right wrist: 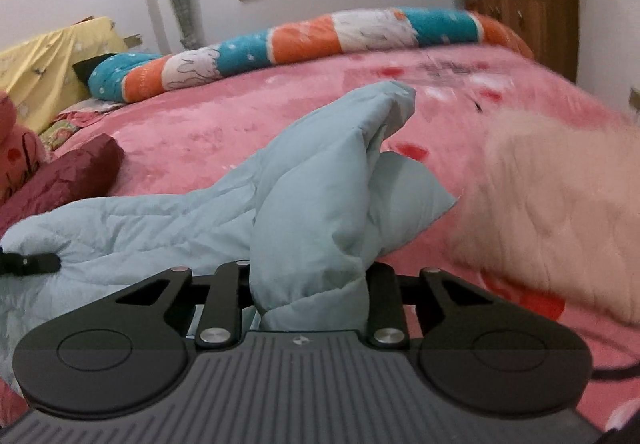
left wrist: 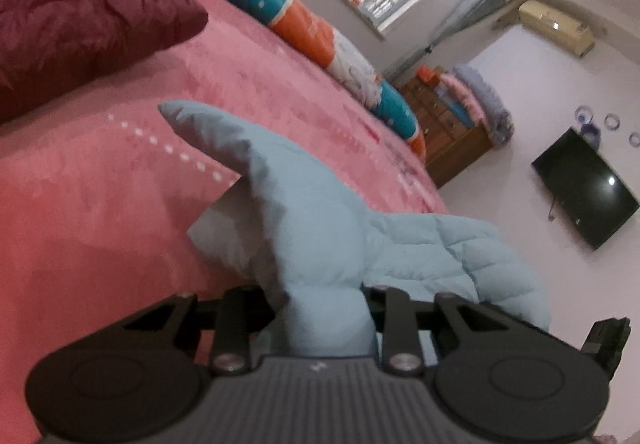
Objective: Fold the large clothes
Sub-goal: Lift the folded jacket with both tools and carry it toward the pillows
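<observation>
A light blue quilted jacket (left wrist: 316, 228) is held up over the pink bed (left wrist: 100, 180). My left gripper (left wrist: 324, 308) is shut on a bunched fold of it, and a pointed end sticks up toward the far left. My right gripper (right wrist: 310, 284) is shut on another bunched part of the jacket (right wrist: 320, 184), which rises in folds in front of it. The rest of the jacket stretches left to the other gripper's black tip (right wrist: 28, 264). The fingertips of both grippers are hidden by the fabric.
A dark red pillow (left wrist: 80, 16) lies at the bed's head. A long orange, teal and white bolster (right wrist: 300, 40) runs along the far side under the window. A pale pink garment (right wrist: 560, 212) lies blurred at right. A wooden dresser (right wrist: 528, 8) and a wall TV (left wrist: 584, 188) stand beyond.
</observation>
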